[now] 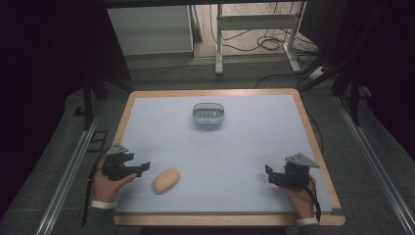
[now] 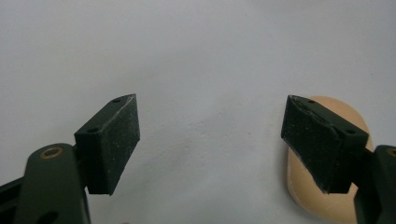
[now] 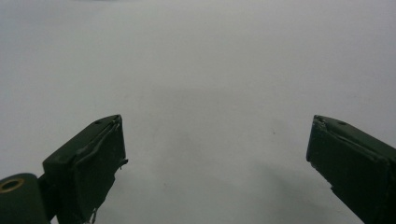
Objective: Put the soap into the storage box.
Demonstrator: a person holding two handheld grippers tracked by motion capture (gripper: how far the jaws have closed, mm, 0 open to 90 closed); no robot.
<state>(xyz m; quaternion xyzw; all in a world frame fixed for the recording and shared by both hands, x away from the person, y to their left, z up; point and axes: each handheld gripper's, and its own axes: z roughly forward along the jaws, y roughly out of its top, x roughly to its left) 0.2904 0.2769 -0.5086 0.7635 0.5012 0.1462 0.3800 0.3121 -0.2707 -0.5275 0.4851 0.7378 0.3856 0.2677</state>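
Note:
A tan, oval bread roll [image 1: 166, 180] lies on the pale blue table mat near the front left. My left gripper [image 1: 143, 168] rests just left of it, open, with nothing between its jaws. In the left gripper view the bread roll [image 2: 327, 186] shows behind the right jaw, and the left gripper [image 2: 210, 140] stands wide apart over bare mat. A small grey oval basket [image 1: 208, 115] sits at the far middle of the table. My right gripper [image 1: 269, 174] is at the front right, open and empty; the right gripper [image 3: 217, 158] faces bare mat.
The mat [image 1: 235, 147] covers a wooden table with a raised rim [image 1: 313, 142]. Metal rails run along both sides of the table. A white table frame [image 1: 254, 34] and cables stand on the floor beyond.

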